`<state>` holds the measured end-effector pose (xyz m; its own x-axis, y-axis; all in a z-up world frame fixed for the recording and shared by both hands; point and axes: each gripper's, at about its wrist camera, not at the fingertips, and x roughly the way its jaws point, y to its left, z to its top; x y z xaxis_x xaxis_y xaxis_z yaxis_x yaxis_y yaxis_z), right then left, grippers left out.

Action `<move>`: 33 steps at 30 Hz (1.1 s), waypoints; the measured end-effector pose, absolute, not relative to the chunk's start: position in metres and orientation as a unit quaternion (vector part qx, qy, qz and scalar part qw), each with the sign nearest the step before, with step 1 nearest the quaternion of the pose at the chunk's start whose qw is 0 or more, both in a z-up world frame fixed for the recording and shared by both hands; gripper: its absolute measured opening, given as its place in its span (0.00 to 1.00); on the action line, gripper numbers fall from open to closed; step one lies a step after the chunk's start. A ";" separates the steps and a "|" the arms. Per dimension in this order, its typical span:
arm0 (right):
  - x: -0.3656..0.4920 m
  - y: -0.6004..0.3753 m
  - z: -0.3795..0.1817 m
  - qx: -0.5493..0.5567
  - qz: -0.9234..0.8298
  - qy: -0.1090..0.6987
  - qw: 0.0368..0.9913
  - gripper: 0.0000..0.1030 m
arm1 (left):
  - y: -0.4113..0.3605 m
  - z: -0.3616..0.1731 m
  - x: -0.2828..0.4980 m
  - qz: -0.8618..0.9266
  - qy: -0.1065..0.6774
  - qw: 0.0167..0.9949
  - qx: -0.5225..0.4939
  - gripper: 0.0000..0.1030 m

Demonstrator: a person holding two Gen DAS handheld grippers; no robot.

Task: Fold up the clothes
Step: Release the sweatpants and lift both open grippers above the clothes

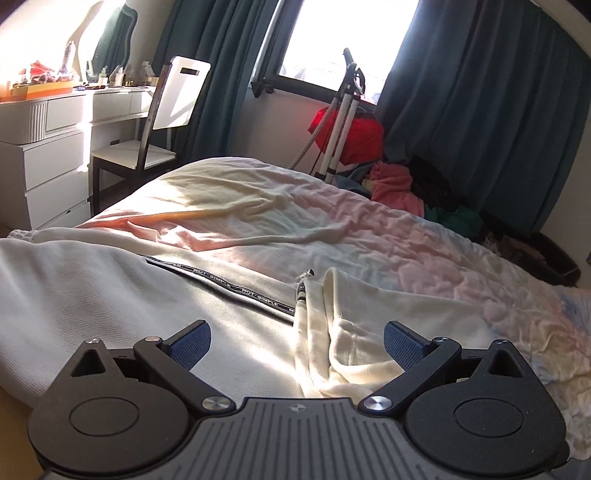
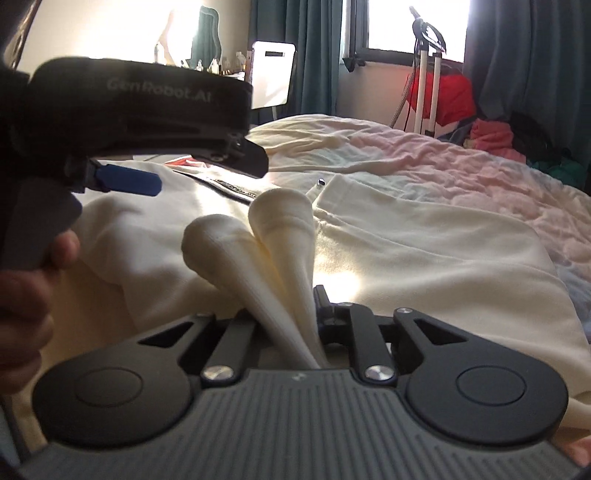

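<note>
Nearest the bed's (image 1: 424, 236) front edge, the right gripper (image 2: 291, 325) had its jaws closed tight on a bunched fold of the cream hoodie (image 2: 406, 251), two rounded lobes of cloth rising out from between them. The left gripper (image 1: 297, 341) hovered with jaws spread wide and nothing between them, above the same hoodie (image 1: 92, 280), which lay spread across the bed's near end with its lettered black tape (image 1: 236, 286) and metal-tipped drawcord (image 1: 303, 280) showing. A hand (image 2: 33, 266) gripped the left device at the bed's left side. Beyond the bed stood a chair (image 1: 162, 110), a white dresser (image 1: 48, 147), a clothes pile (image 1: 399, 184), teal curtains (image 1: 480, 110) and the window (image 1: 351, 33).
</note>
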<state>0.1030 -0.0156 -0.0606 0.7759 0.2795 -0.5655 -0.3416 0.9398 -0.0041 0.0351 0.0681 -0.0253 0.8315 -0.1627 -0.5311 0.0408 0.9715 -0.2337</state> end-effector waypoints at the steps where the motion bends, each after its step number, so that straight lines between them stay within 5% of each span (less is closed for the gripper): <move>1: 0.100 -0.018 -0.057 -0.054 0.168 0.301 0.937 0.31 | 0.065 -0.025 0.034 -0.056 0.281 0.953 -0.099 0.98; 5: 0.084 -0.047 -0.032 -0.001 0.203 0.323 0.924 0.68 | 0.056 -0.024 0.031 -0.062 0.269 0.958 -0.079 0.98; 23: 0.106 -0.157 -0.027 0.065 -0.032 0.244 0.967 0.68 | 0.017 -0.046 0.024 -0.057 0.233 0.971 0.016 0.96; 33: 0.103 -0.163 -0.033 0.067 -0.039 0.253 0.964 0.68 | 0.022 -0.074 0.038 -0.020 0.332 0.941 0.058 0.97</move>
